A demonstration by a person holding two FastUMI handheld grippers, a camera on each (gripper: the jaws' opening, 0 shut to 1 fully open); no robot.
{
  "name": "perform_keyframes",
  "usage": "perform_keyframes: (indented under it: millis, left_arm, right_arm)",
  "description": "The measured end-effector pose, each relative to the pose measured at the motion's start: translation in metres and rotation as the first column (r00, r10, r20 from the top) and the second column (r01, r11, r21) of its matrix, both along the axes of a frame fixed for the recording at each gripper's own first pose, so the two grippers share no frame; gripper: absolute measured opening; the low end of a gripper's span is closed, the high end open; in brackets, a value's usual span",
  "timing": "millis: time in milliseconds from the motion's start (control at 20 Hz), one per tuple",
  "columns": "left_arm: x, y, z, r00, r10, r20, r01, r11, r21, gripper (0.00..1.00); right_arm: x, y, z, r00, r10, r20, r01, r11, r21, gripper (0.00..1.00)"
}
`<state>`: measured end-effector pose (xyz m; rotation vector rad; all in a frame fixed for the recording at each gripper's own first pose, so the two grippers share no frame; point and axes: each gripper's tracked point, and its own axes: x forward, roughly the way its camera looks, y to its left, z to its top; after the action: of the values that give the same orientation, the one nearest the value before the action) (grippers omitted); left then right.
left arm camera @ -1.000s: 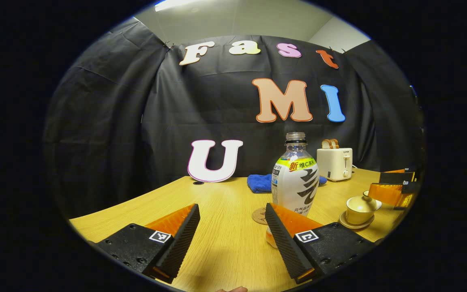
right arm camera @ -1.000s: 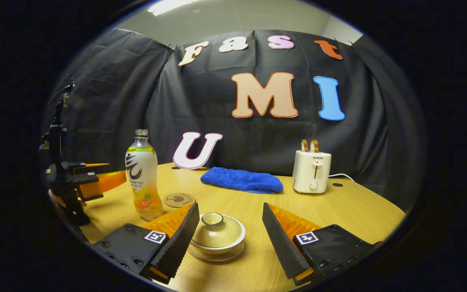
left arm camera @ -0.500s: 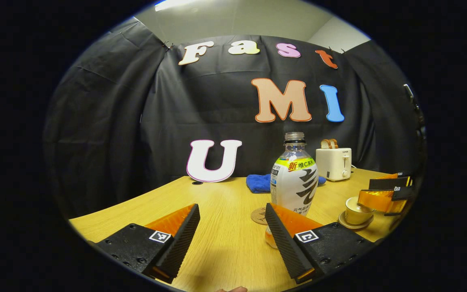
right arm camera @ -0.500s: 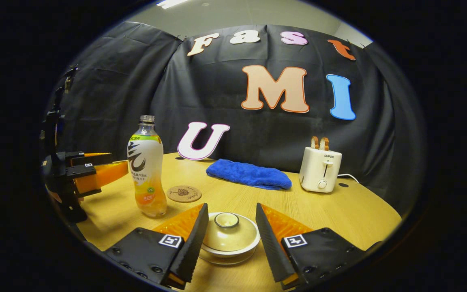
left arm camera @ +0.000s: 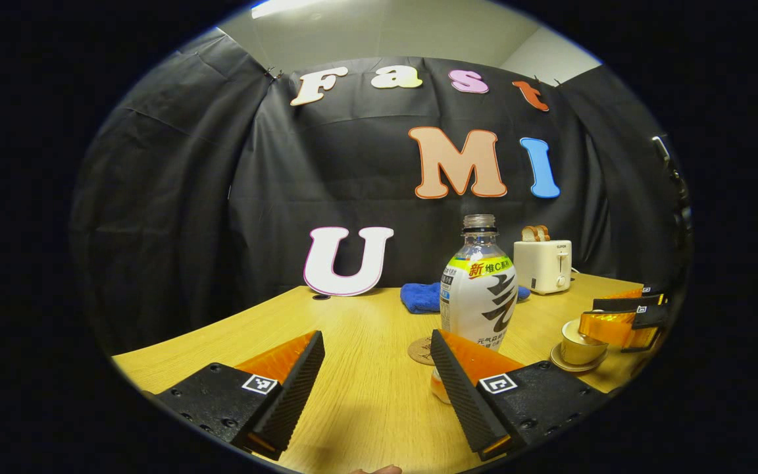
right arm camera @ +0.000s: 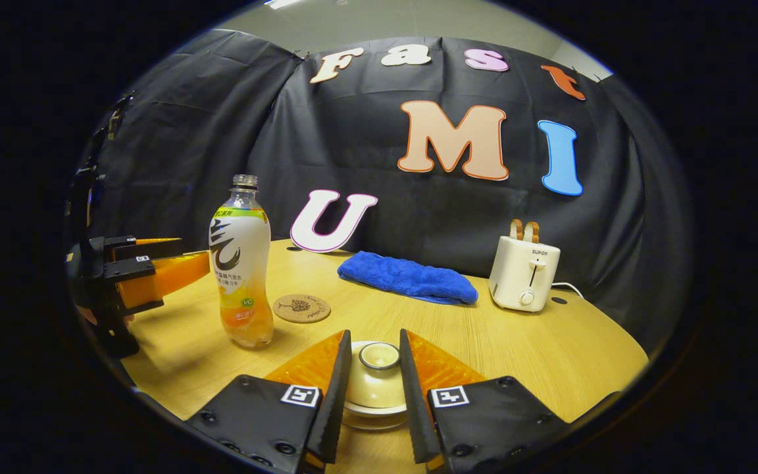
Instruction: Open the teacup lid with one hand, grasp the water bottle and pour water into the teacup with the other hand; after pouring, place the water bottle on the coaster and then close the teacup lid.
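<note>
The lidded beige teacup [right arm camera: 376, 395] sits on its saucer between the fingers of my right gripper [right arm camera: 375, 336], which has narrowed onto the lid's knob [right arm camera: 379, 355]. In the left gripper view the same teacup [left arm camera: 580, 349] stands at the far right with the right gripper [left arm camera: 616, 319] over its lid. An uncapped water bottle [left arm camera: 481, 289] stands upright just ahead of my left gripper [left arm camera: 376, 342], partly behind its right finger; that gripper is open and holds nothing. The bottle [right arm camera: 241, 263] has the left gripper [right arm camera: 191, 253] to its left. A round cork coaster [right arm camera: 301, 307] lies beside the bottle.
A folded blue cloth [right arm camera: 407, 278] lies at the back of the wooden table [right arm camera: 550, 349]. A white toaster [right arm camera: 524, 273] with bread in it stands at the back right, its cord trailing behind. A hand holds the left gripper at the table's left edge.
My right gripper has moved forward over the teacup and its fingers have drawn together around the lid's knob. The left gripper and the bottle have stayed put.
</note>
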<state>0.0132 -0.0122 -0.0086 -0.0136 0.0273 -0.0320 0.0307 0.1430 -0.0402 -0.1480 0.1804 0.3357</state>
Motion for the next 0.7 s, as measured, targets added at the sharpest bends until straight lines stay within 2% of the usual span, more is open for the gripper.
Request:
perform_keyframes:
  millis: [100, 250, 300, 700]
  left_arm:
    - [0.0, 0.001, 0.0, 1.0, 0.0, 0.0, 0.0, 1.0, 0.001, 0.95]
    - [0.0, 0.0, 0.0, 1.0, 0.001, 0.0, -0.001, 1.0, 0.001, 0.95]
    - [0.0, 0.001, 0.001, 1.0, 0.002, 0.0, -0.002, 1.0, 0.001, 0.95]
    - [0.001, -0.003, 0.0, 1.0, -0.011, 0.002, 0.011, 1.0, 0.004, 0.95]
  right_arm:
    - [-0.006, -0.002, 0.0, 1.0, -0.004, -0.014, 0.004, 1.0, 0.011, 0.34]
    - [-0.007, 0.001, 0.0, 1.0, 0.001, -0.02, 0.0, 0.999, 0.047, 0.34]
    - [-0.007, 0.001, 0.004, 1.0, 0.002, -0.013, -0.001, 0.998, 0.069, 0.27]
    - [-0.008, -0.01, 0.009, 1.0, -0.017, 0.003, 0.016, 0.992, 0.121, 0.27]
